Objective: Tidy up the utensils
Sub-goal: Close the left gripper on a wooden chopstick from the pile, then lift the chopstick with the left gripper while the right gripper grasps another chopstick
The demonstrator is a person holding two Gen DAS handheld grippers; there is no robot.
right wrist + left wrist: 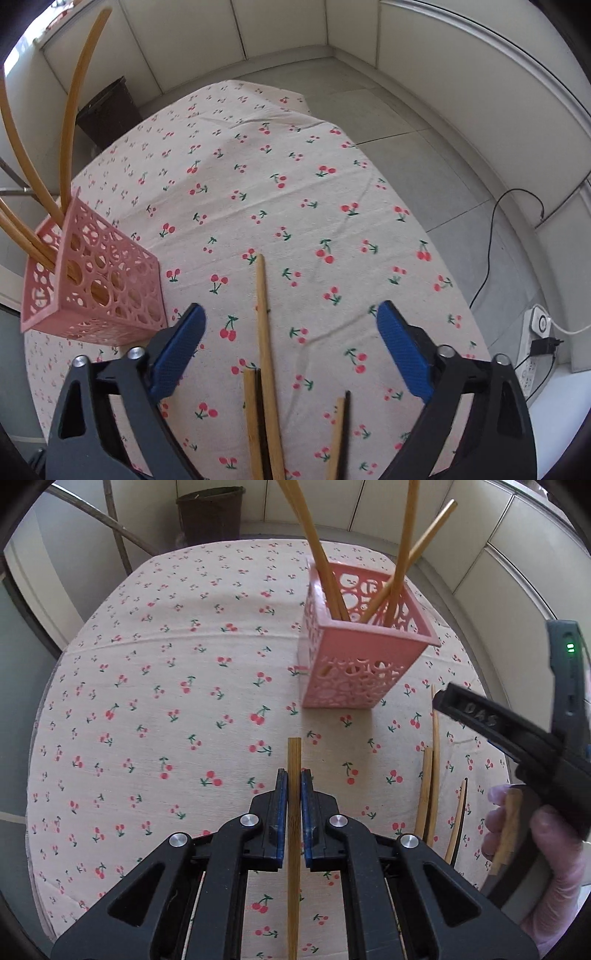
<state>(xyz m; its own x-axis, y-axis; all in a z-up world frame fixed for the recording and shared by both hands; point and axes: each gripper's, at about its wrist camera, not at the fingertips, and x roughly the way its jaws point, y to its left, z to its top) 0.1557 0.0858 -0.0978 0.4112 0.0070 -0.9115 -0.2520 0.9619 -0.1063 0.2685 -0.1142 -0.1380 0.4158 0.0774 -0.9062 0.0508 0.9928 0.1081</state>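
My left gripper [294,775] is shut on a bamboo chopstick [294,849], held above the cherry-print tablecloth [166,701], short of the pink perforated holder [354,653]. The holder stands upright with several chopsticks [402,542] in it. It also shows at the left of the right wrist view [96,288]. My right gripper [291,325] is open and empty, jaws wide, above three loose chopsticks [267,354] lying on the cloth. In the left wrist view the right gripper [517,738] is at the right, with those loose chopsticks [430,790] beside it.
A dark bin [210,513] stands on the floor beyond the table. A power strip with plugs [535,343] and a black cable [495,240] lie on the floor to the right. The table edge [461,280] curves close by on the right.
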